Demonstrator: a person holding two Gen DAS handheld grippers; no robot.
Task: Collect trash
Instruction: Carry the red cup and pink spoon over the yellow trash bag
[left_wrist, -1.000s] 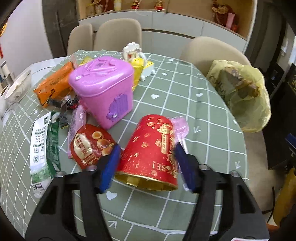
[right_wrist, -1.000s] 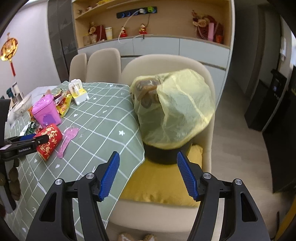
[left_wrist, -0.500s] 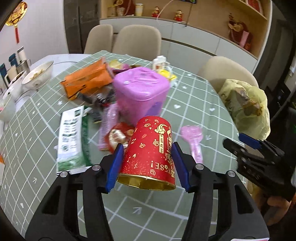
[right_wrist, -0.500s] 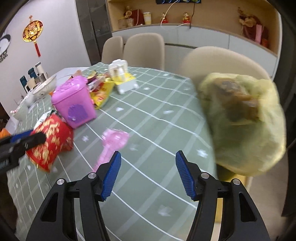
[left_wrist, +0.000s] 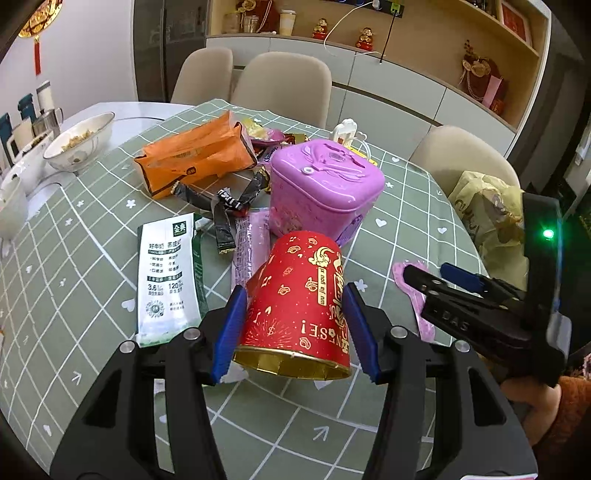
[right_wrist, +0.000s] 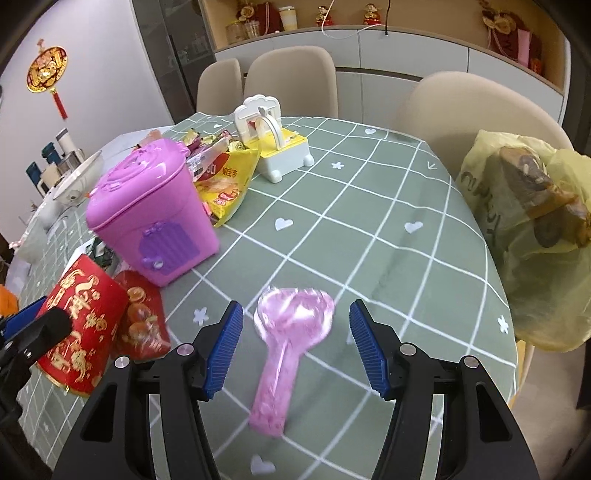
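Left gripper (left_wrist: 293, 328) seemingly clamps red cup (left_wrist: 299, 314); right gripper (right_wrist: 295, 347) gapes.

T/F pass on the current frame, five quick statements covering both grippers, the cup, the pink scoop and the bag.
1. The left gripper has its jaws on the red paper cup. True.
2. The right gripper is shut on the pink plastic scoop. False: its jaws are open, with the scoop lying on the tablecloth between them.
3. The red paper cup stands upright. False: it is tipped, its gold rim toward the camera.
4. The yellow trash bag sits off the table edge, by a chair. True.
5. The purple toy bin has its lid off. False: the lid is on.
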